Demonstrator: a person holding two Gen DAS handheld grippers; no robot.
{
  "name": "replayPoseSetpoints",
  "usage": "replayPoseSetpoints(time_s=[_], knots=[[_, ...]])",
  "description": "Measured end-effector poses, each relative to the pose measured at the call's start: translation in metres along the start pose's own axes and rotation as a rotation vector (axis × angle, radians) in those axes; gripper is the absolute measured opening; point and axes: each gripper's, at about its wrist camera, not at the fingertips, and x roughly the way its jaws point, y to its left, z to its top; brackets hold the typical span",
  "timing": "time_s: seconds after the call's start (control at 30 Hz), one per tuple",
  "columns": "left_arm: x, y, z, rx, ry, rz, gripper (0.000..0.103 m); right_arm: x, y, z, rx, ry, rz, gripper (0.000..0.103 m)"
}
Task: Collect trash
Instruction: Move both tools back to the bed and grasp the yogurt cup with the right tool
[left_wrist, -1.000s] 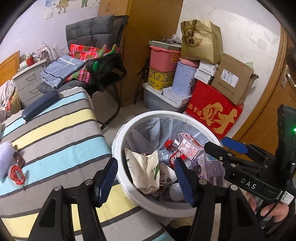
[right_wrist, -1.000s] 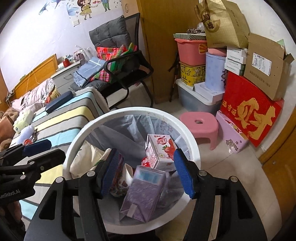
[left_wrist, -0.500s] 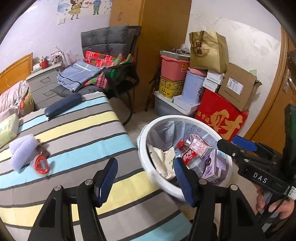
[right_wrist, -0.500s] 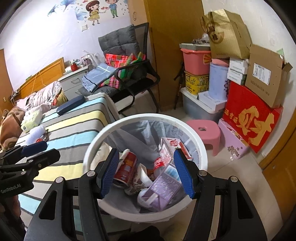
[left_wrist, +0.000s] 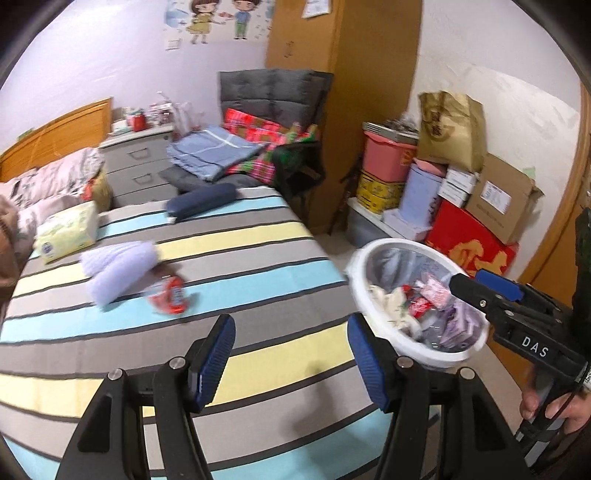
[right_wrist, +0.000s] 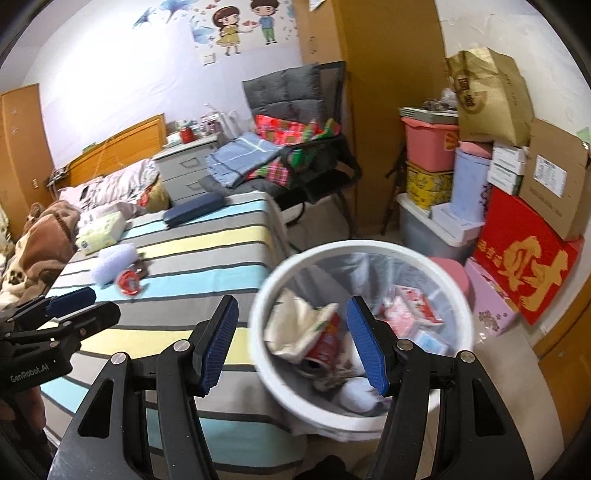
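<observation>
A white trash bin (left_wrist: 355, 291) (right_wrist: 364, 246) with a grey liner stands on the floor by the foot of the striped bed (left_wrist: 236, 236). It holds cartons, a red can and crumpled paper. A crumpled red wrapper (left_wrist: 168, 297) (right_wrist: 127, 282) lies on the bed beside a pale lavender fluffy cloth (left_wrist: 118, 267) (right_wrist: 114, 260). My left gripper (left_wrist: 290, 332) (right_wrist: 85, 304) hangs over the bed's near edge, open and empty, short of the wrapper. My right gripper (right_wrist: 291, 306) (left_wrist: 476, 282) is open and empty above the bin's left rim.
On the bed lie a tissue pack (left_wrist: 68, 232), a dark blue case (left_wrist: 201, 201) and bedding at the head. A black chair (right_wrist: 314, 173) piled with folded clothes stands beyond the bed. Stacked boxes (right_wrist: 517, 258) and a pink stool (right_wrist: 452, 271) crowd the right wall.
Both grippers have drawn back from over the bin and swung left toward the bed. The bin now sits smaller and further right, and the red wrapper has come toward the left view's middle.
</observation>
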Motion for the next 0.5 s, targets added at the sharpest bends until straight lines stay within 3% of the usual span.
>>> replayPoseSetpoints(time_s=[0.5], knots=[[-0.043,0.135,-0.021,-0.143,-0.027,0.194,0.063,0.024,0.075,0.003,-0.101,0.039,0.125,0.063]])
